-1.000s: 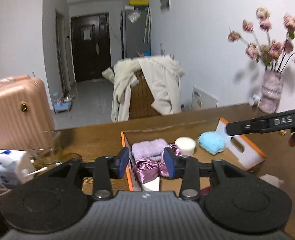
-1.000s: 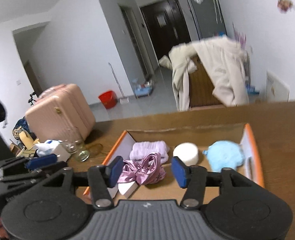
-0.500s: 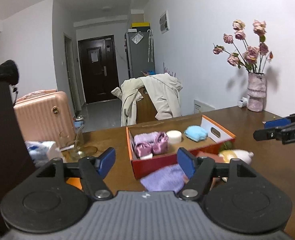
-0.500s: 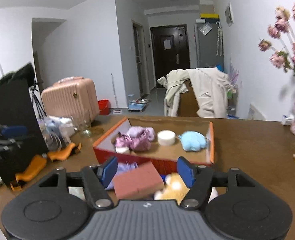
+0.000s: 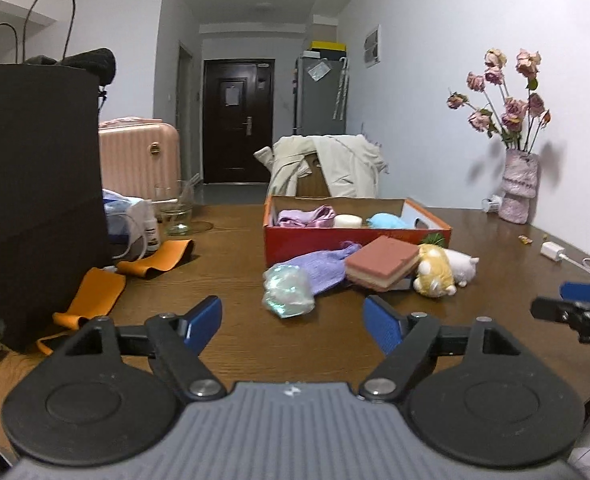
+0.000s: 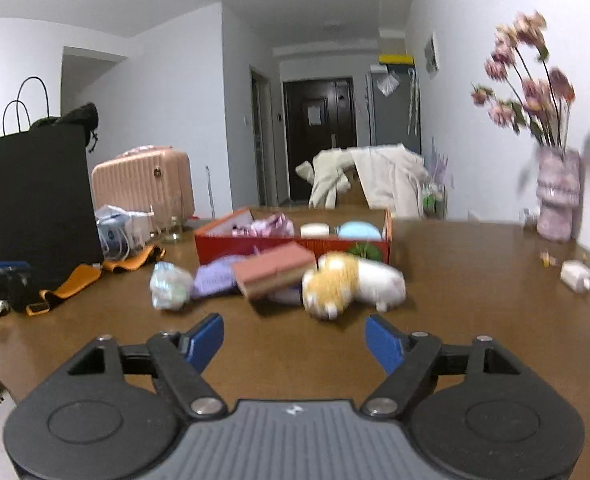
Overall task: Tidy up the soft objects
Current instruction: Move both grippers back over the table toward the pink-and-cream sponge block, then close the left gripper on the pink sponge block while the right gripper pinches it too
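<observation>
An orange-red box (image 5: 355, 240) (image 6: 255, 245) on the brown table holds a pink satin bow (image 5: 315, 216), a white round pad (image 5: 347, 221) and a blue puff (image 5: 387, 221). In front of it lie an iridescent wad (image 5: 289, 290) (image 6: 170, 285), a lilac cloth (image 5: 323, 266) (image 6: 213, 278), a pink sponge block (image 5: 383, 262) (image 6: 275, 270) and a yellow-and-white plush (image 5: 441, 270) (image 6: 351, 284). My left gripper (image 5: 293, 322) hovers short of the wad, jaws opening, nothing between them. My right gripper (image 6: 295, 338) hovers short of the plush, jaws opening, empty.
A black paper bag (image 5: 35, 184) stands at the left with orange bands (image 5: 95, 292) beside it. A glass (image 5: 175, 208) and a plastic bag (image 5: 123, 216) sit behind. A flower vase (image 5: 519, 188) stands at the right wall; a white charger (image 5: 553, 250) lies near the right edge.
Both grippers have pulled back from over the box toward the near table edge and sunk lower. Their jaws have spread wider. The loose items in front of the box have come into view.
</observation>
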`<act>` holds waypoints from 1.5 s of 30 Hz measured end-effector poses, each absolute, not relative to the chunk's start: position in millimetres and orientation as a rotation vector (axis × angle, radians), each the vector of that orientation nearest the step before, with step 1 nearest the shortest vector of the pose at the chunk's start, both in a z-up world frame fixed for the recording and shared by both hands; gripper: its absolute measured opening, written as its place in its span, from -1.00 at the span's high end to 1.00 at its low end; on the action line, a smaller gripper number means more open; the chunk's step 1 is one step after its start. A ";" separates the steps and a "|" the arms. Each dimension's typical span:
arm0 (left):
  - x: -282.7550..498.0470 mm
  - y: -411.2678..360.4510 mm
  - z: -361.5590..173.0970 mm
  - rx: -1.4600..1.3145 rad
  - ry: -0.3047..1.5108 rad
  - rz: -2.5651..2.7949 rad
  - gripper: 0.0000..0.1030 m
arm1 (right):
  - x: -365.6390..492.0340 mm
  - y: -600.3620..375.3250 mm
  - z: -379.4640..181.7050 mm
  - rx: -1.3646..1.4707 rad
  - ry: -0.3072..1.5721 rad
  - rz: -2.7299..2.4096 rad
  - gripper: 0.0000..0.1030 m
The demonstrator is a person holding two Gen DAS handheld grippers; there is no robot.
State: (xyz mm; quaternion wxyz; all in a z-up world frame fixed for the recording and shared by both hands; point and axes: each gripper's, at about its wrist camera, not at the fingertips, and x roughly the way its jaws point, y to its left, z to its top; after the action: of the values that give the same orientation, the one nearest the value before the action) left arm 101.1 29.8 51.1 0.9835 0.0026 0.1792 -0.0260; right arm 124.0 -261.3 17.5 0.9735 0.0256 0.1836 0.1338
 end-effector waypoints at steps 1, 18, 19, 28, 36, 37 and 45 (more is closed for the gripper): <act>101.0 29.8 50.5 0.005 0.358 -0.044 -0.58 | 124.4 -262.3 13.8 0.063 0.382 0.266 -0.50; 197.5 -21.3 24.2 0.041 0.458 -0.144 -0.60 | 187.5 -258.9 -6.9 0.214 0.433 0.311 -0.37; 205.2 -25.9 22.6 0.052 0.459 -0.154 -0.60 | 195.9 -260.7 -6.8 0.226 0.434 0.317 -0.34; 272.1 -50.6 14.5 0.067 0.486 -0.228 -0.60 | 291.2 -266.0 1.0 0.271 0.436 0.343 -0.03; 306.9 -59.1 0.9 0.046 0.530 -0.309 -0.35 | 369.5 -257.3 -4.8 0.309 0.505 0.385 0.21; 311.2 -58.2 -0.5 0.026 0.544 -0.332 -0.25 | 376.8 -256.4 -8.1 0.320 0.514 0.388 0.28; 329.4 -39.1 -7.3 -0.159 0.609 -0.414 0.08 | 391.1 -258.8 -21.4 0.401 0.586 0.426 0.65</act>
State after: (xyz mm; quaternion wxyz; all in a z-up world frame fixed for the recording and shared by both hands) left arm 329.4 -39.1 -7.3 0.9299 -0.0777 0.2972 -0.2023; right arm 391.1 -258.8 -21.4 0.9155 0.1950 0.2847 0.2067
